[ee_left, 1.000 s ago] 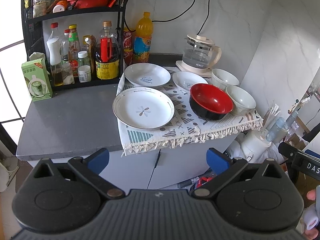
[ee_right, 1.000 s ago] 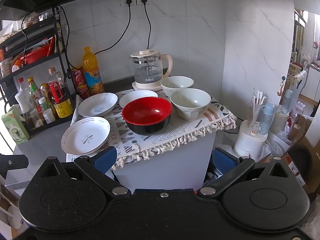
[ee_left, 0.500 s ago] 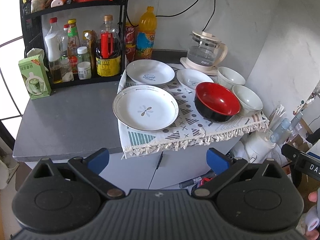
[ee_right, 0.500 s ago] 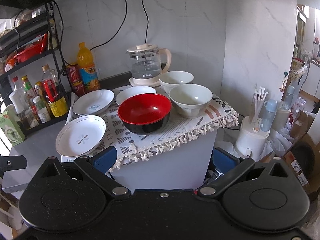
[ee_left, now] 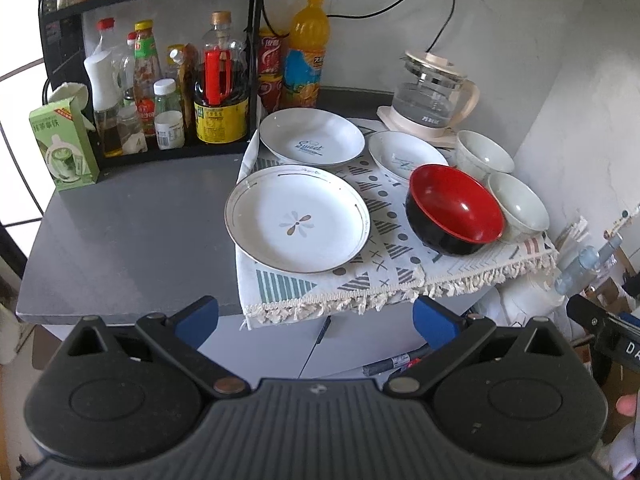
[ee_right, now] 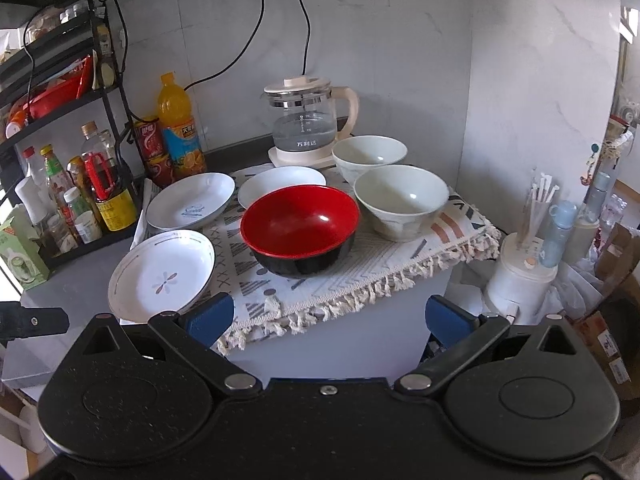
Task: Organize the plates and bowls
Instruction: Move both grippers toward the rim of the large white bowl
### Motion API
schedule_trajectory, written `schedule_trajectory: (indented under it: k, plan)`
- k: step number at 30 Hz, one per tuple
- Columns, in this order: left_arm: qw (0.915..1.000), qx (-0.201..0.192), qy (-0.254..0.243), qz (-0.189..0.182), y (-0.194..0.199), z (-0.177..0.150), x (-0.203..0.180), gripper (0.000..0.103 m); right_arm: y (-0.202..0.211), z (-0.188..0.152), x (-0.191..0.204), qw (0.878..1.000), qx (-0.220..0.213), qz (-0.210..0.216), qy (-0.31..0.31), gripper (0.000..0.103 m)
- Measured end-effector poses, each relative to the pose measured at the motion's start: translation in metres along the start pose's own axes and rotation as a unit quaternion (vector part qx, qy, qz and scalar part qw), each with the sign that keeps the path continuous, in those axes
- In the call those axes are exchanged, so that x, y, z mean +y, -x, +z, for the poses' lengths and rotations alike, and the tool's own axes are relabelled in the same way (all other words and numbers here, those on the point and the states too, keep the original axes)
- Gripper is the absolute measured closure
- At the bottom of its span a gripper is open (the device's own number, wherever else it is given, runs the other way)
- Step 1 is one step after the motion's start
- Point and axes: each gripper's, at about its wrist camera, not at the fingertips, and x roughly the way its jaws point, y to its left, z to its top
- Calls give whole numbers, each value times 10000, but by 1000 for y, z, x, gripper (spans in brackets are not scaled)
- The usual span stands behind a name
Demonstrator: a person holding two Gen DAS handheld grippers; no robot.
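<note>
Both grippers hang in front of the counter, away from the dishes. The left gripper (ee_left: 316, 318) has its blue fingers spread wide and holds nothing; the right gripper (ee_right: 330, 318) is the same. On the patterned cloth (ee_left: 400, 268), the flower plate (ee_left: 297, 218) lies at the near left and the "Sweet" plate (ee_left: 312, 136) behind it. The red bowl (ee_right: 300, 226) stands at the near middle, and two pale bowls (ee_right: 400, 200) are at its right.

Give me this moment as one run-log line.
phase: approach | left gripper: open, empty | right gripper: open, empty | flower plate, red bowl: untouched on patterned cloth | stacking: not begun
</note>
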Motion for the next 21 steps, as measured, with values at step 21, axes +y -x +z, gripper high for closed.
schedule_trajectory:
  k: [21]
  plan:
    - [9981, 227, -320, -480, -105, 97, -41, 1, -99, 59, -18, 9996, -5, -130, -260, 0]
